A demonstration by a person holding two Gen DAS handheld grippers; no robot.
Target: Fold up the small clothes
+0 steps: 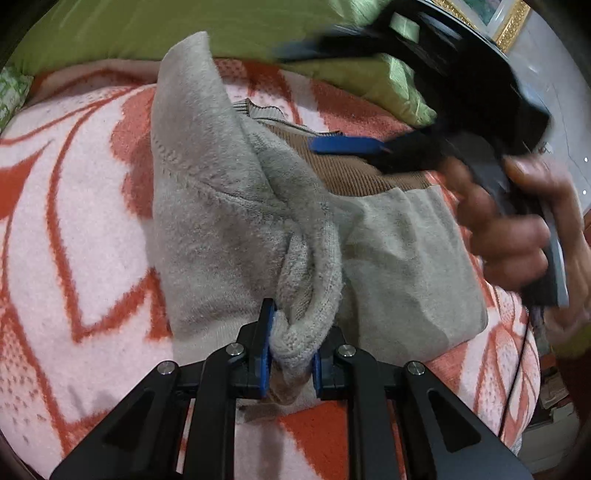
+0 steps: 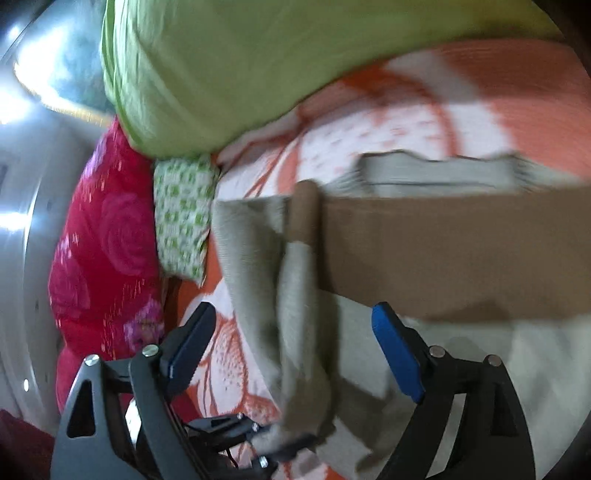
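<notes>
A small grey sweater [image 1: 221, 206] with a brown band [image 1: 354, 173] lies on an orange-and-white blanket [image 1: 74, 221]. My left gripper [image 1: 290, 350] is shut on a bunched grey fold of the sweater, lifting it over the body. My right gripper [image 1: 332, 96] hovers open above the brown band, blurred, held by a hand [image 1: 517, 221]. In the right wrist view the right gripper [image 2: 291, 347] is open and empty over the sweater [image 2: 406, 369], with the brown band [image 2: 443, 251] ahead and the left gripper [image 2: 258, 439] below holding the grey fold.
A green quilt [image 2: 229, 74] lies at the far edge of the blanket [image 2: 406, 118]. A red rose-patterned pillow [image 2: 107, 266] and a green-patterned cushion [image 2: 181, 221] sit to the left. A gold picture frame [image 1: 509, 26] stands at the upper right.
</notes>
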